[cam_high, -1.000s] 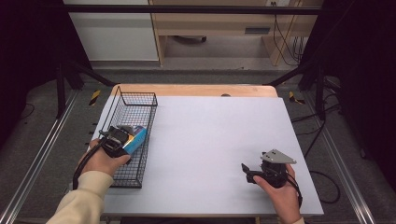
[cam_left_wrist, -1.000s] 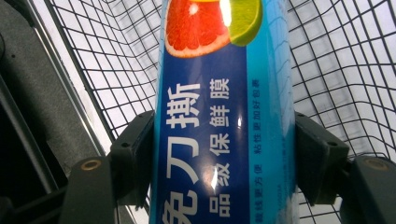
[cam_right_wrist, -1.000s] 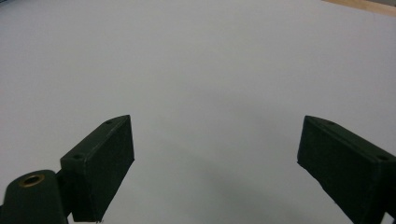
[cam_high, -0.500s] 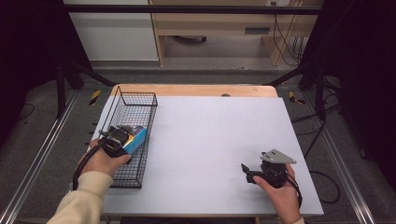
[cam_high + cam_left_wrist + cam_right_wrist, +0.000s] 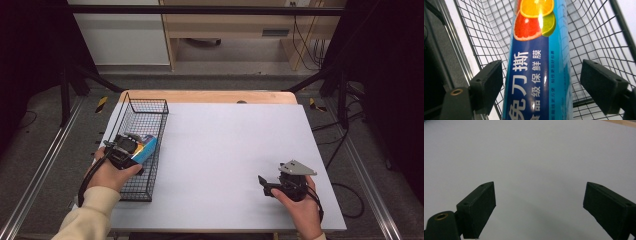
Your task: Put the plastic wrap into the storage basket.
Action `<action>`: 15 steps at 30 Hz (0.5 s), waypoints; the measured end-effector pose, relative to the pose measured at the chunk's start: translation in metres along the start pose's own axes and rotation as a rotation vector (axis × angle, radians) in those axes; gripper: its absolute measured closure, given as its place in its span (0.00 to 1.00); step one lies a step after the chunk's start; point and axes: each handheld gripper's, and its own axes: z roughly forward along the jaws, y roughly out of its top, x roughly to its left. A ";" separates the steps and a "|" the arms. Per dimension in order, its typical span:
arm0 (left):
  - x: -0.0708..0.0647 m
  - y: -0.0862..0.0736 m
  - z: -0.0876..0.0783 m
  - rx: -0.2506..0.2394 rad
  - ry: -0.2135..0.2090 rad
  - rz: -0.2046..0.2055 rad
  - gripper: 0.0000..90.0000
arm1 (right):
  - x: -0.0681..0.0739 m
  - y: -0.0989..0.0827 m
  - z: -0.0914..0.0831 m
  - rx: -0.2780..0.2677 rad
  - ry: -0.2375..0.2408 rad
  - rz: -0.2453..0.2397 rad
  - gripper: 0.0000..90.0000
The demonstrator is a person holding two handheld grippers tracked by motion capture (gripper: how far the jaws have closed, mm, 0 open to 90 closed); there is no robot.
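— While the high view takes in the whole white rectangular table (image 5: 235, 155), what does it leave vague?

— The black wire mesh basket (image 5: 145, 112) at the table's left edge is plain there, and inside it the long blue cling-film box (image 5: 147, 147), but the box is a small blue and orange sliver, partly covered by the left gripper (image 5: 125, 147). How the jaws stand cannot be read from above.

— And the left gripper view?

— Its blue cling-film box (image 5: 536, 62) runs up the middle, printed with citrus slices and white Chinese characters, lying in the basket (image 5: 599, 37). Both ends are cut off by the frame. The left gripper (image 5: 540, 83) has just been opening: the box sits between the pads, with a clear gap on the right and a narrow one on the left, so it is released.

— The other hand?

— From above, the right gripper (image 5: 267, 184) rests low at the table's near right, well apart from the basket; its jaw gap is too small to judge. The right gripper view shows the right gripper (image 5: 539, 207) spread wide over bare white table (image 5: 536, 152), grasping nothing.
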 end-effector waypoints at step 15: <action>0.002 -0.010 -0.022 -0.193 0.031 -0.046 0.15 | 0.000 0.000 0.000 -0.001 -0.002 0.001 0.12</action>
